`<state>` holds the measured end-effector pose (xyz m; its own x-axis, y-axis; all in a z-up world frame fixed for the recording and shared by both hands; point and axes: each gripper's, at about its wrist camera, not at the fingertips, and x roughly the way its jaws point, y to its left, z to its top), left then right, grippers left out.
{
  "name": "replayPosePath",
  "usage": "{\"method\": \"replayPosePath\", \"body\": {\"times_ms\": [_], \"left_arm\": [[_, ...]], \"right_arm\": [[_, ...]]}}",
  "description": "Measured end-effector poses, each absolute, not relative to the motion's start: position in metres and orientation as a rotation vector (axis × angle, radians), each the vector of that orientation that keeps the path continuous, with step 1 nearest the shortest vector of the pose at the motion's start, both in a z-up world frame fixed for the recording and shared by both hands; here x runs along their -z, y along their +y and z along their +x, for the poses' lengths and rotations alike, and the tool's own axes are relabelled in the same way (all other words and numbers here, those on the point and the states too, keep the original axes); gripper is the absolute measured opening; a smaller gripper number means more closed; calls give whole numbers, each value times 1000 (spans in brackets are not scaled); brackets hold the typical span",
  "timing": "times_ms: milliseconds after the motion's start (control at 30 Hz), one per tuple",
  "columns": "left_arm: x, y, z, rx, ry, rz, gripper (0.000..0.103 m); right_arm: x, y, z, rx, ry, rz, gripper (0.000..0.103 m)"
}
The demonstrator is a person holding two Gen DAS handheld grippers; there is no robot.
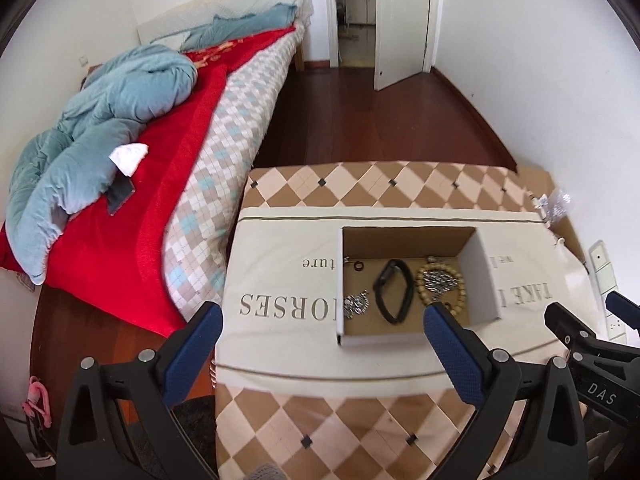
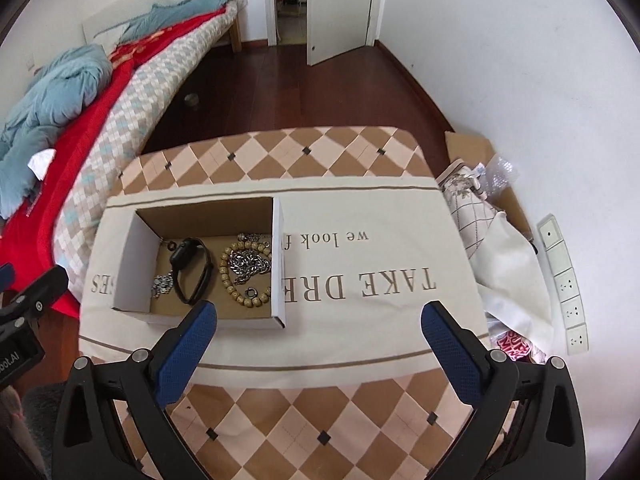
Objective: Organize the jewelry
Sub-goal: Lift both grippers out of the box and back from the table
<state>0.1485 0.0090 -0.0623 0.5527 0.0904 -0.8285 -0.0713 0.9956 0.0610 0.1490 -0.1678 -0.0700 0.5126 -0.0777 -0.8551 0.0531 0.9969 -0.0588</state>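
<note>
Blue fingers (image 2: 200,336); white box (image 2: 132,264) with brown inside; black band (image 2: 192,276); tan beads (image 2: 244,300); beige-and-brown diamond-checked table (image 2: 320,420); red blanket (image 1: 132,216) at nine o'clock.

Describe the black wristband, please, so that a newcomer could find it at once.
On the cream cloth sits an open cardboard box. The black wristband lies in its middle, between a small silver chain and a wooden bead bracelet: the only black loop.

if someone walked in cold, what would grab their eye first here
Probably the open cardboard box on the cream printed cloth, holding a black wristband, a wooden bead bracelet and a silver chain. Next, the bright red blanket on the bed at left, under a rumpled blue quilt.
</note>
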Motion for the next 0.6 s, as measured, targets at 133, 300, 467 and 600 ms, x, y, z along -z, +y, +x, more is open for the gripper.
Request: {"method": "replayPosePath", "body": {"times_ms": [133,300,467,600], "left_arm": [[32,1,117,-83,934,6,102],[-5,-7,79,-65,873,-2,102],[-40,-11,46,-51,816,-14,102],[-54,-11,26,-38,803,-21,102]], "right_arm": [[36,-170,116,66,968,-20,103],[-10,-173,70,57,888,-23,103],[-48,-178,31,62,821,-25,103],[-74,-180,3,73,772,-26,103]]}}
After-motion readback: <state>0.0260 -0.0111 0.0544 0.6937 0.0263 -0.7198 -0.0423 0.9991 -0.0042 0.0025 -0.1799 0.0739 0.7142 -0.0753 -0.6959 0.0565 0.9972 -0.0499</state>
